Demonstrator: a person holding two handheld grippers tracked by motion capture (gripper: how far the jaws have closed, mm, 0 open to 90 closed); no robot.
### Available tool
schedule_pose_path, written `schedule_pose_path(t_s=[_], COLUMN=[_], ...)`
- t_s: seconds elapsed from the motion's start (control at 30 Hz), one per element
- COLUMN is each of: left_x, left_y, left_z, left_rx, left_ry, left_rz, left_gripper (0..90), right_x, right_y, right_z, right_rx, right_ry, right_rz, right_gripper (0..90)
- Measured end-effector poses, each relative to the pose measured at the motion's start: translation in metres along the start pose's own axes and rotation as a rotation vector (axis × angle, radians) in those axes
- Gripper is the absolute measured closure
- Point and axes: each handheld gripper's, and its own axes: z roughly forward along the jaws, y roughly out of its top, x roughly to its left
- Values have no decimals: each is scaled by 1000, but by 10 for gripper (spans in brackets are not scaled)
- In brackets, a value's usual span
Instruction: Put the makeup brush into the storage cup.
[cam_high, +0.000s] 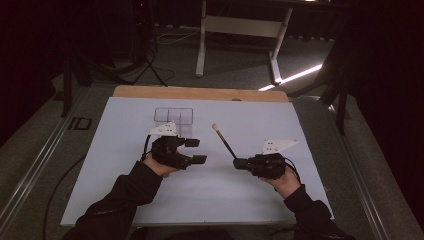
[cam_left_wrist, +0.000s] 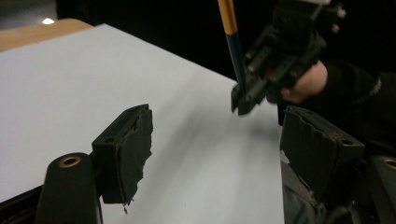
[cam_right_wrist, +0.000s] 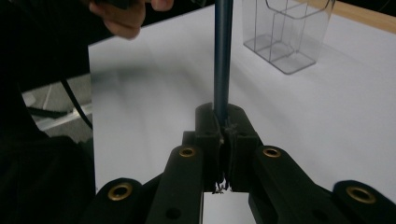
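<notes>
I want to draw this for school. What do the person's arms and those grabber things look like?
Both arms wear dark, long sleeves. Each hand-held gripper, left and right, is a chunky black body with a pale grey three-cornered plate on top. The jaws are black bars with brass-coloured rivets and worn, ragged black pads. A thin black cable trails from the left one.

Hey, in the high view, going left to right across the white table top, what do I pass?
Left hand-held gripper, jaws open and empty → long dark-handled brush with a pale tip → right hand-held gripper, shut on the brush's lower end.
</notes>
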Motion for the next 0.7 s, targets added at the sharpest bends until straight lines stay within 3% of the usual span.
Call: schedule_pose_path(t_s=[0.27,0.4,0.7], left_x=[-3,-3,-4], left_y=[1,4,14], left_z=[12,12,13], left_rx=[-107,-168,-217], left_ry=[-2,8,12], left_rz=[-26,-27,-45], left_gripper=[348,432,590], right_x=[6,8,9], right_y=[2,2,0], right_z=[8,11,15], right_rx=[-55,-44,-28], right_ry=[3,-1,7], right_rz=[-15,-35,-49], right_gripper=[860,860,860])
